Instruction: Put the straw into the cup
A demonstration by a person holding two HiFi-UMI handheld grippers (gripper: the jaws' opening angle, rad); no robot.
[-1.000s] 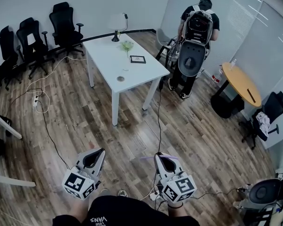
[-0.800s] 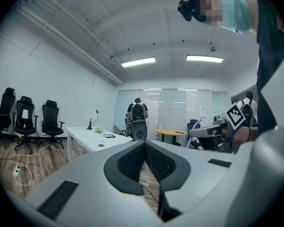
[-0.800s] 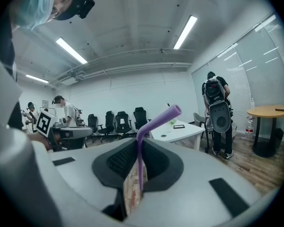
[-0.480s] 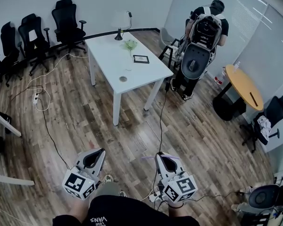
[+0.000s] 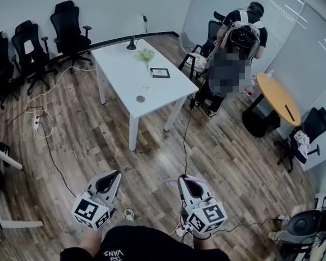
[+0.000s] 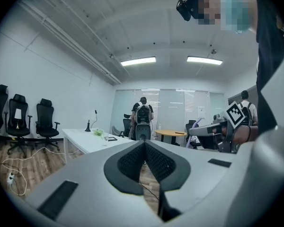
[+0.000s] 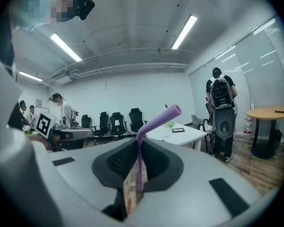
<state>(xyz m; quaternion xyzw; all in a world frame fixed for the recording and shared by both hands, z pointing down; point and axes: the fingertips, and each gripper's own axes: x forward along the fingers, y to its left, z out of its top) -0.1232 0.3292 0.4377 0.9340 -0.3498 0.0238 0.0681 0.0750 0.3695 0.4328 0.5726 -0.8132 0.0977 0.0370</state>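
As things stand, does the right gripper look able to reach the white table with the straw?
Probably not yet. The right gripper, shut on the purple straw, hovers over wood floor well short of the white table. Nothing blocks the way; stepping closer should do.

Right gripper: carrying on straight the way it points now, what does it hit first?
Nothing close. The right gripper, shut on the bent purple plastic straw, points across the wooden plank floor towards the white rectangular table. That table's near end is probably first, though depth is unclear.

You've stepped nearer the white table (image 5: 119,69) at 12 o'clock; the backpacked person (image 5: 244,34) has shifted toward 1 o'clock.
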